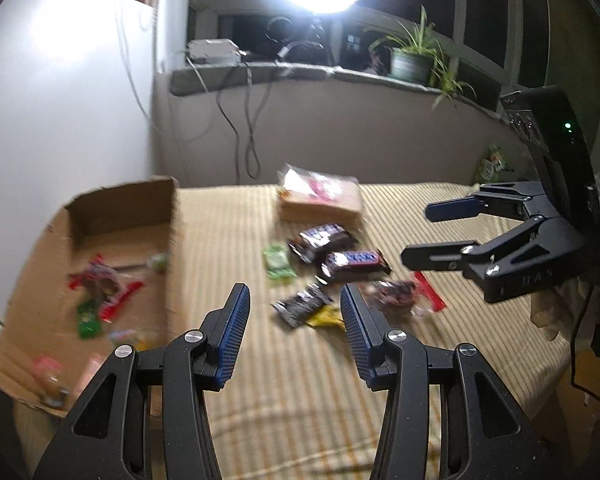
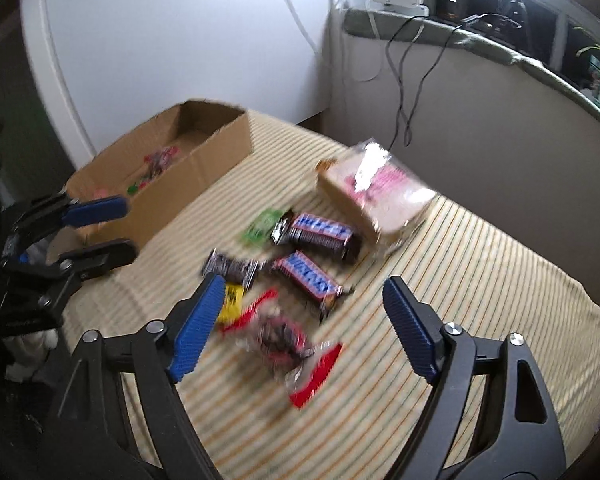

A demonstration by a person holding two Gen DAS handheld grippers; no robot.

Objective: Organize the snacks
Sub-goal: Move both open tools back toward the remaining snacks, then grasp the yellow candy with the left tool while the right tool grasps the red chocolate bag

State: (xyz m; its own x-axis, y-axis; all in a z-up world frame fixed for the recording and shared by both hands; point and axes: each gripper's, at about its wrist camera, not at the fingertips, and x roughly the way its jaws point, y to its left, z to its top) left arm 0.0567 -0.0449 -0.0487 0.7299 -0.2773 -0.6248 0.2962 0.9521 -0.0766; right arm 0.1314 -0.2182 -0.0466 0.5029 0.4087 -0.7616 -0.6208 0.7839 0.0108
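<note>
Your left wrist camera looked forward and down between its black, blue-padded fingers (image 1: 236,332) from close above the yellow-striped tablecloth (image 1: 300,400), facing the grey window ledge (image 1: 260,74). Your right wrist camera looked more steeply down from near the table's other side, toward the white wall. Both views shared the open brown cardboard box (image 1: 120,208) (image 2: 204,160), the scattered snack wrappers (image 1: 340,256) (image 2: 312,252) and each other's gripper.

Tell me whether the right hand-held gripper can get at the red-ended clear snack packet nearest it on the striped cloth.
Probably yes. The right hand-held gripper is open and empty, with the red-ended packet lying below, between its fingers. Nothing covers the packet, though a yellow wrapper lies close beside it.
</note>
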